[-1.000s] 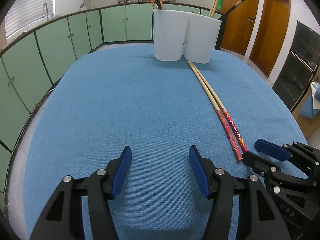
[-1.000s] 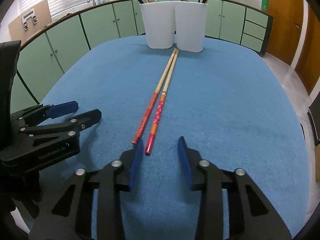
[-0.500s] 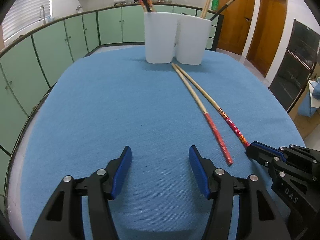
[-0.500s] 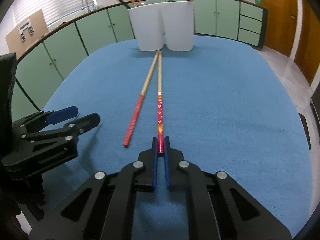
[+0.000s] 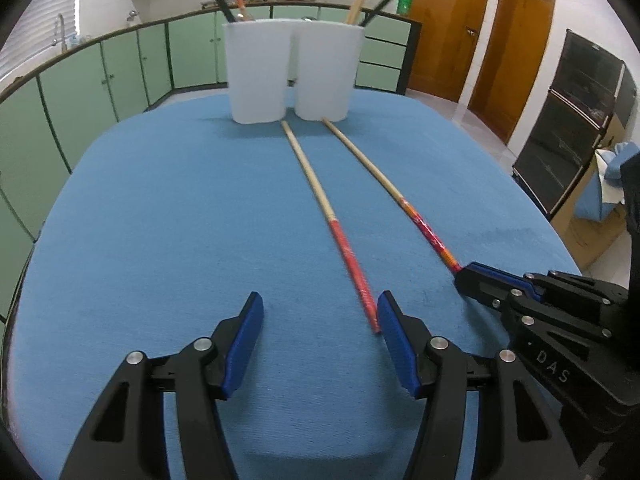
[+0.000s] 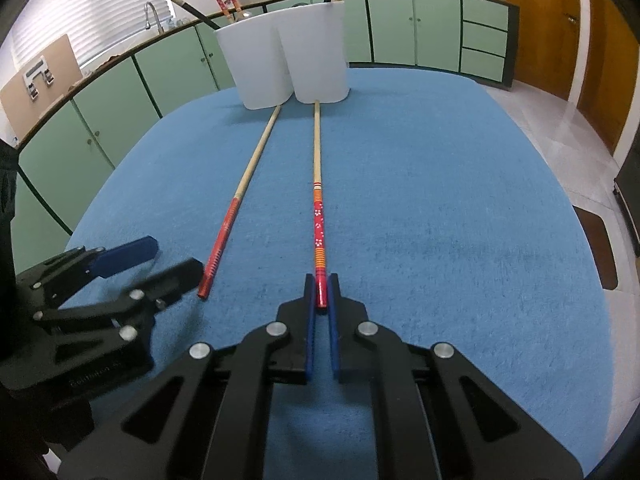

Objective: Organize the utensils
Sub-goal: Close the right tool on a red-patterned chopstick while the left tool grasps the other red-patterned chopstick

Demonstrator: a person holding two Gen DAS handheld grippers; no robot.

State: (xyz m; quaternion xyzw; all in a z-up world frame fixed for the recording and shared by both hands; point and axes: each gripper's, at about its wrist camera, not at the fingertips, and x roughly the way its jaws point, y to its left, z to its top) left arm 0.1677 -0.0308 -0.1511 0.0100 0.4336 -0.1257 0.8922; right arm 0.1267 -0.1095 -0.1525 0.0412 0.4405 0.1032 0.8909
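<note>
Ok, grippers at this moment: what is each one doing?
Left gripper: open, empty; the striped red chopstick ends just inside its right finger.
Right gripper: shut on the red end of the flowered chopstick.

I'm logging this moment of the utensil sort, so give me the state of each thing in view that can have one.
Right gripper: shut on the flowered chopstick's red end.
Left gripper: open, nothing between its fingers.
Flowered chopstick: gripped, lying along the blue tablecloth.
Plain red chopstick: lying free on the cloth.
Left white cup: upright, holding utensils.
Right white cup: upright, holding utensils.
</note>
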